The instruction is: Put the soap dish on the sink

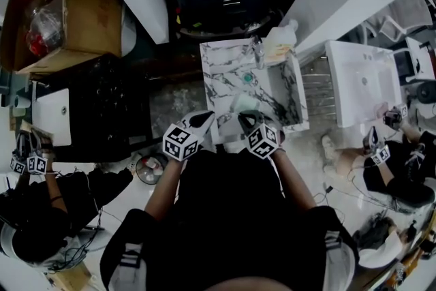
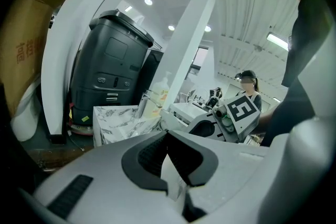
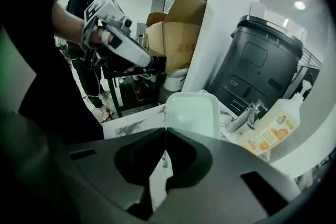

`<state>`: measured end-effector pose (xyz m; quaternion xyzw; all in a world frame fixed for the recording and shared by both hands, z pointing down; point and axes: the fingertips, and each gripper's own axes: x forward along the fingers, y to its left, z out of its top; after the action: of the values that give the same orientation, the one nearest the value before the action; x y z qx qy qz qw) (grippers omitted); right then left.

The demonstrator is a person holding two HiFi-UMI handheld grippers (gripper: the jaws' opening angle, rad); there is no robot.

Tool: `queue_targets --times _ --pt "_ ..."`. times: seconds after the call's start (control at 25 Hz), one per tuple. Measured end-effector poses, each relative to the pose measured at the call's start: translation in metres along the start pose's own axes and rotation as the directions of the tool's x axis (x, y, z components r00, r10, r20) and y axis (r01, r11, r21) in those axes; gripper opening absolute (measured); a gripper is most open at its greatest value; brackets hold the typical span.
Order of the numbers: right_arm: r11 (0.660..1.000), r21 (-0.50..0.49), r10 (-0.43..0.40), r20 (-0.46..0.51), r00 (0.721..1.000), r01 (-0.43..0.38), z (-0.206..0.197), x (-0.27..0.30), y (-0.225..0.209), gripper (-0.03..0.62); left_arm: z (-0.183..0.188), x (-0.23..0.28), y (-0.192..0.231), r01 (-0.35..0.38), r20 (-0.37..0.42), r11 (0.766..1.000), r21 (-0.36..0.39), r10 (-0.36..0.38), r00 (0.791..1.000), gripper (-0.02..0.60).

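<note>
Marble sink [image 1: 219,71] sat dead ahead. Right gripper [image 3: 165,132] was clenched on the soap dish [image 3: 193,113] rim, dish over the sink's near edge. Left gripper [image 2: 168,135] was closed, empty. Likely placing step; next: lower flat, release.

The marble sink [image 1: 219,71] is standing at the frame's centre, carrying a faucet [image 1: 257,49] and a bottle [image 1: 281,37] along its upper edge. A dish [image 1: 244,103] is showing over its lower part.
</note>
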<state>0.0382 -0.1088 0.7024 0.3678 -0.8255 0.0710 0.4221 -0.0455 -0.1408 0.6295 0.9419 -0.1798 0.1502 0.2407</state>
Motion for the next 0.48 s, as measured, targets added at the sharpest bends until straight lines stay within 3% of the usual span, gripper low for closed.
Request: queue_targets --times 0.48 --pt "0.997 -0.065 0.031 -0.041 0.999 -0.034 0.011 0.012 -0.001 -0.002 0.001 -0.003 0.013 0.006 0.013 1.000 -0.028 -0.006 1.000 -0.002"
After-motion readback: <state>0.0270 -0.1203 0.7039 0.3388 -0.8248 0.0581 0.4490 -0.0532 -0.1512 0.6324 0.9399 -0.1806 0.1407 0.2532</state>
